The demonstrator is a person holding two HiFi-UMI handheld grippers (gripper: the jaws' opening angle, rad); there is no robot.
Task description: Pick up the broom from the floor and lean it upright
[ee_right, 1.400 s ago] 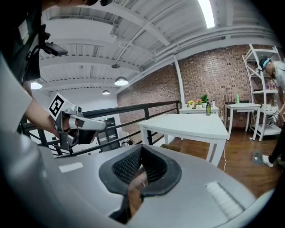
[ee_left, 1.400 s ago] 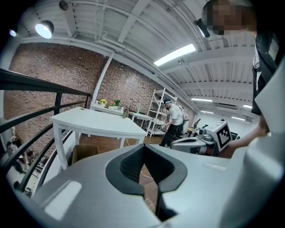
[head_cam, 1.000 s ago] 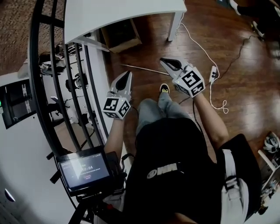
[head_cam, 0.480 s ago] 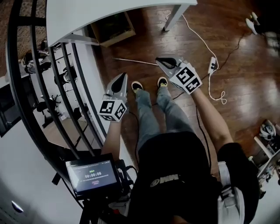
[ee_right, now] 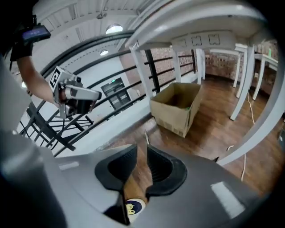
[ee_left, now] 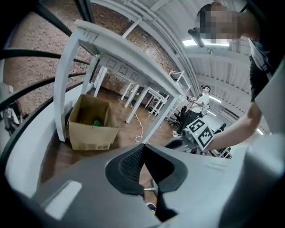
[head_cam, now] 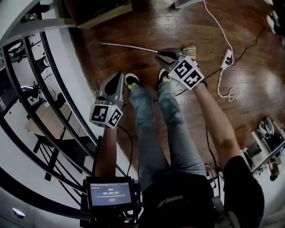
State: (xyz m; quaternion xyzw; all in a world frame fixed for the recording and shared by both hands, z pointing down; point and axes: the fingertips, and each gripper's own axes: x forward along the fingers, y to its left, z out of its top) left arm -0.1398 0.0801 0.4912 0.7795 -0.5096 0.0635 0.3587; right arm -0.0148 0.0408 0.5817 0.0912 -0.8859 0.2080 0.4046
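Left gripper [head_cam: 118, 76] sits lower left of centre in head view. Its fingers [ee_left: 129, 162] are pressed together with nothing between them, touching nothing. Right gripper [head_cam: 160, 56] is upper centre, jaws opening, gap still narrow. Only the dark wooden floor [head_cam: 249, 98] and a shoe with a yellow mark [ee_right: 133, 209] show through the gap, and the pads [ee_right: 158, 167] are on nothing. The thin pale-handled broom [head_cam: 129, 46] with straw bristles lies flat on the floor across upper centre. Its bristle end is beside the right gripper and the handle runs left, just past the fingertips, untouched. Brown cardboard box [head_cam: 100, 10] at top edge.
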